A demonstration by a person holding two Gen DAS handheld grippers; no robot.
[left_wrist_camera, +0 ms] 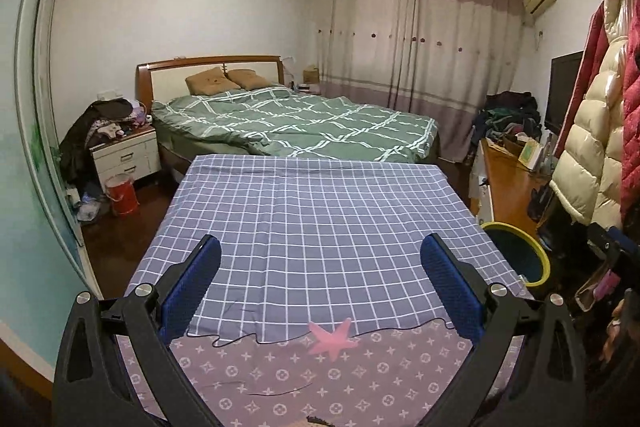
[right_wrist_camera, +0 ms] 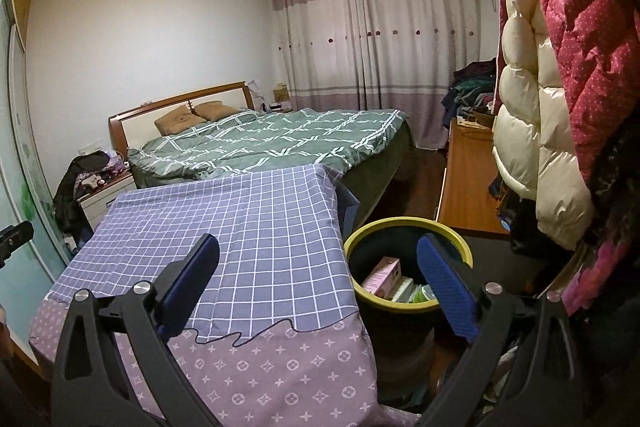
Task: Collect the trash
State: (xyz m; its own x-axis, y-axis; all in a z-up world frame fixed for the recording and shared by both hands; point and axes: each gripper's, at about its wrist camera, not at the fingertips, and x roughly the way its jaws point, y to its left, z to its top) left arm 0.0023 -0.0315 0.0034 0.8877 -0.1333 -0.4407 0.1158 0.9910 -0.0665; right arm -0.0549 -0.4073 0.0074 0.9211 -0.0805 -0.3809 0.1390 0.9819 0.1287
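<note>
Fingers (right_wrist_camera: pixel 448 287) of right gripper (right_wrist_camera: pixel 318 259) spread wide, empty, over bin (right_wrist_camera: pixel 404 225); left gripper (left_wrist_camera: pixel 320 259) likewise.

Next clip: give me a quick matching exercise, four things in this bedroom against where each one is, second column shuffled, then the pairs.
Things:
1. pink box
2. brown pillows
3. red bucket
4. pink star

Places:
A. on the floor by the nightstand
B. inside the yellow-rimmed bin
C. on the checked cloth, near its front edge
D. at the head of the bed

Pairs: 1-B, 2-D, 3-A, 4-C
</note>
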